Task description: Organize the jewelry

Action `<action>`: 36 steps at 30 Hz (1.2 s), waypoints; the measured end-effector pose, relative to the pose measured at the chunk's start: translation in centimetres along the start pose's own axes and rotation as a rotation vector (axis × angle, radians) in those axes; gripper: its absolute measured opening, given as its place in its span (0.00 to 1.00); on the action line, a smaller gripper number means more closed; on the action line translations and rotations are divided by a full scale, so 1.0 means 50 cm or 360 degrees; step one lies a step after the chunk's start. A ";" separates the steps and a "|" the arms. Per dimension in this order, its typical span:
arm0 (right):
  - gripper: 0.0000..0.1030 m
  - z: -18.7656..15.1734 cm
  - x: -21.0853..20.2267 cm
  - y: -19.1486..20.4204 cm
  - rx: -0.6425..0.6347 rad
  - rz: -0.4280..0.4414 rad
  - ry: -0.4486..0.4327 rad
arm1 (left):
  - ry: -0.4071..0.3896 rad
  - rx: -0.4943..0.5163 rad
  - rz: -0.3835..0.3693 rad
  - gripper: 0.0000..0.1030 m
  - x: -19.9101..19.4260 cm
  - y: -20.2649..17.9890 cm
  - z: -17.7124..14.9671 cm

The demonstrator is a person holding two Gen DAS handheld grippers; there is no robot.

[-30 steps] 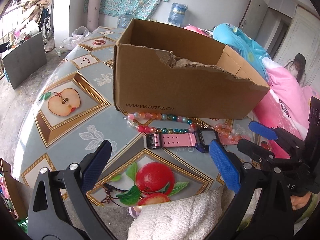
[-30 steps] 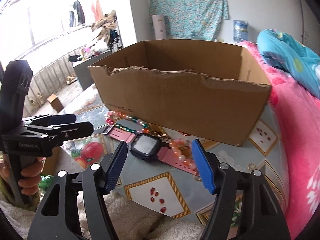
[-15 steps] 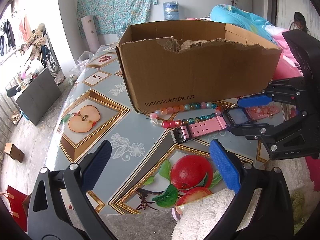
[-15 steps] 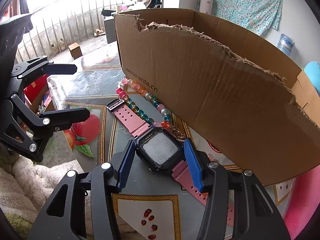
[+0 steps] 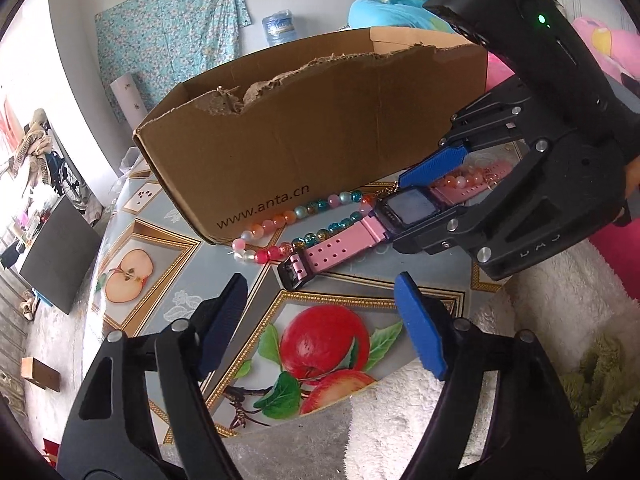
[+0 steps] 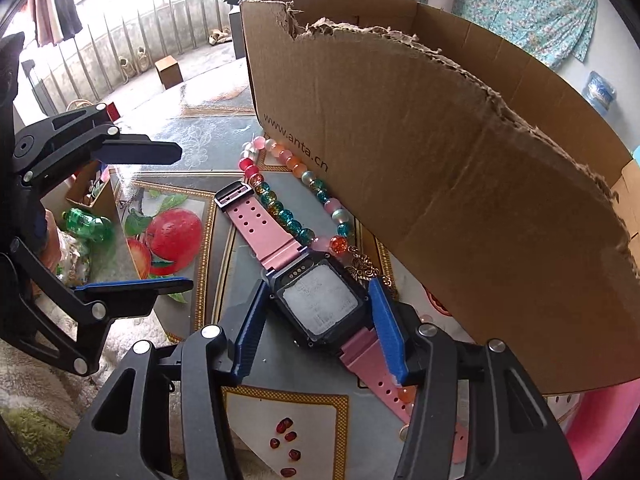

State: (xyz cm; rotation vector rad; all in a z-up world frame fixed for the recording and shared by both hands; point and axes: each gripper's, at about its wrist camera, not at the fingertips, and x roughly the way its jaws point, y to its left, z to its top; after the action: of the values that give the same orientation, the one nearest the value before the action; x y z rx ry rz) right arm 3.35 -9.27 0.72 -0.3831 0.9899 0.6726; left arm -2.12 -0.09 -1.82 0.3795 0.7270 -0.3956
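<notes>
Beside the cardboard box (image 6: 460,184) on the table (image 5: 132,200), a pink-strapped watch (image 6: 320,308) with a black case is clamped by the right gripper (image 6: 316,328); a bead bracelet (image 5: 292,216) lies alongside. The left gripper (image 5: 316,320), its jaws just narrowed, is held unclenched, with nothing between them.

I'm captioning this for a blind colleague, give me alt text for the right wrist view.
The right claw grips the black case of a pink-strapped watch lying on a fruit-patterned table. A string of coloured beads lies along a torn cardboard box just behind it, and the left claw hangs open at the left.
</notes>
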 end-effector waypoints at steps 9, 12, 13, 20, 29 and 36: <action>0.49 -0.002 -0.021 -0.027 0.0073 0.0293 -0.0007 | -0.0044 0.0281 0.0089 0.59 0.000 -0.041 -0.007; 0.49 0.005 -0.024 -0.025 0.0064 0.0417 0.0005 | -0.0042 0.0365 0.0131 0.50 0.007 -0.055 -0.012; 0.49 0.008 -0.025 -0.022 0.0048 0.0442 0.0004 | -0.0038 0.0378 0.0137 0.45 0.010 -0.058 -0.012; 0.50 0.005 -0.010 -0.006 0.0083 0.0469 -0.0007 | 0.0052 0.0268 0.0011 0.13 0.017 -0.030 -0.004; 0.52 -0.077 -0.088 0.000 0.0222 0.0121 -0.0191 | 0.0149 0.0079 -0.0212 0.09 0.036 0.043 0.006; 0.31 -0.107 -0.082 0.040 0.0087 -0.0240 -0.0210 | 0.0188 0.0074 -0.0231 0.08 0.055 0.054 0.012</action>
State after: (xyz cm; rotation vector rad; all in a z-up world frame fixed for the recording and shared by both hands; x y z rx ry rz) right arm -2.93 -12.32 1.56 -0.3570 0.8436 0.5268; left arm 1.36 1.37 -2.79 0.3973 0.8645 -0.5310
